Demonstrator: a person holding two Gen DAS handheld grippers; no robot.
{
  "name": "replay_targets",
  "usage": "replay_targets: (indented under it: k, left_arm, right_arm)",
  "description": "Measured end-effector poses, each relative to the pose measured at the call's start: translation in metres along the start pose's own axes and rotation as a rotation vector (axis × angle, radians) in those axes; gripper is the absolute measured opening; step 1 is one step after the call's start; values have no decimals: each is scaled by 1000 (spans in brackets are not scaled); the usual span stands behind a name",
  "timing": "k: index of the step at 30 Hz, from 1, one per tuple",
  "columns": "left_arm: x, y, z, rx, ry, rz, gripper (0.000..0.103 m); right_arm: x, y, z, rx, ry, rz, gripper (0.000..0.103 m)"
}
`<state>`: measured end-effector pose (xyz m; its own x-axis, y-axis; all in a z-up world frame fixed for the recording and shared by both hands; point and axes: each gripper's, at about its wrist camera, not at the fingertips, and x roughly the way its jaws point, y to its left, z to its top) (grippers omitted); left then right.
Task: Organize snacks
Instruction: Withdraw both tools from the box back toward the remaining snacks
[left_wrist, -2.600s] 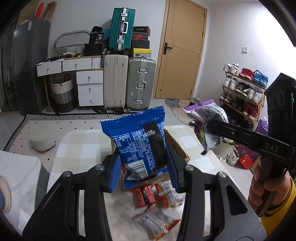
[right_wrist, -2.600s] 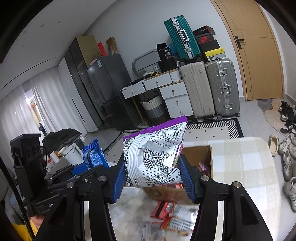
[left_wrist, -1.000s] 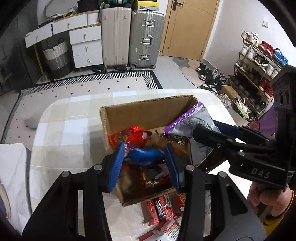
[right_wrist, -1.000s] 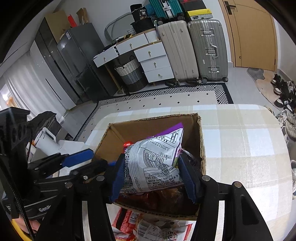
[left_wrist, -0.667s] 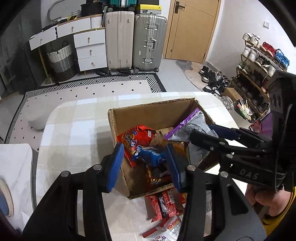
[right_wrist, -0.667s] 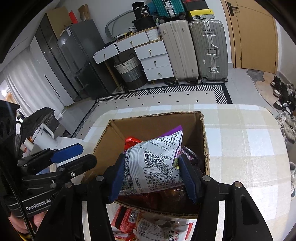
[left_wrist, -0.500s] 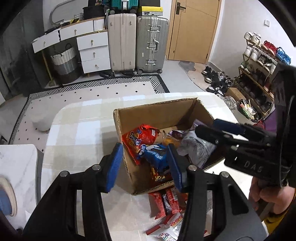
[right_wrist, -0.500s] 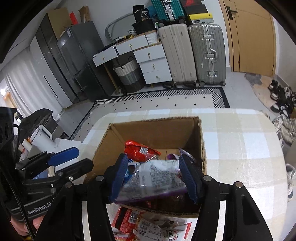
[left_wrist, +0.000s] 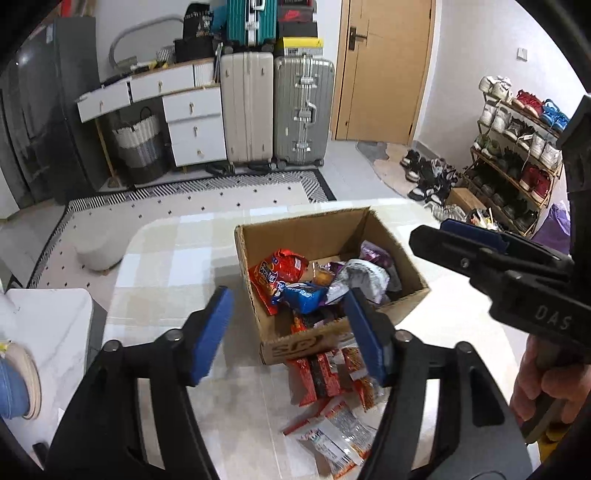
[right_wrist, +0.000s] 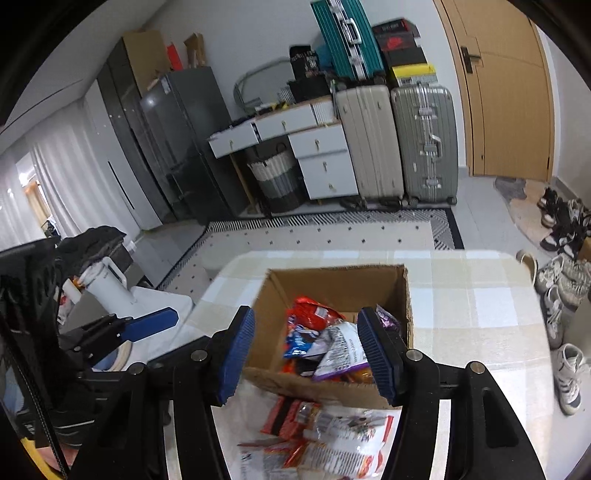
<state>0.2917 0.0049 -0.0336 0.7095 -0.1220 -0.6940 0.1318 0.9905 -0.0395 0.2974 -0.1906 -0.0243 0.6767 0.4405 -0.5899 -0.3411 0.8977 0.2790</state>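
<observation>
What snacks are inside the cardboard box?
Inside the cardboard box lie a red bag, a blue bag and a silver-and-purple bag. More packets sit beneath them, mostly covered, so I cannot tell what those are.

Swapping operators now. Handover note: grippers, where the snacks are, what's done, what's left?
Left gripper: jaws have just been opening, nothing between them. Right gripper: open, empty.
Cardboard box on the checked table holds the blue packet, the silver-purple bag and the red bag.
Done: blue packet and silver-purple bag are boxed.
Left: loose red and white packets lie on the table in front of the box.
</observation>
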Motion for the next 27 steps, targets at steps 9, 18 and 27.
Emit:
replay_targets:
  k: [9, 18, 27]
  left_arm:
    - [-100, -18, -29, 1, -105, 0, 80]
    - [-196, -26, -82, -18, -208, 18, 83]
    - [-264, -21, -145, -77, -266, -5, 102]
  right_arm:
    - [-97, 42, -23, -68, -128, 23, 77]
    - [-173, 68, -83, -65, -251, 56, 89]
    - [-210, 80, -139, -78, -323, 36, 95]
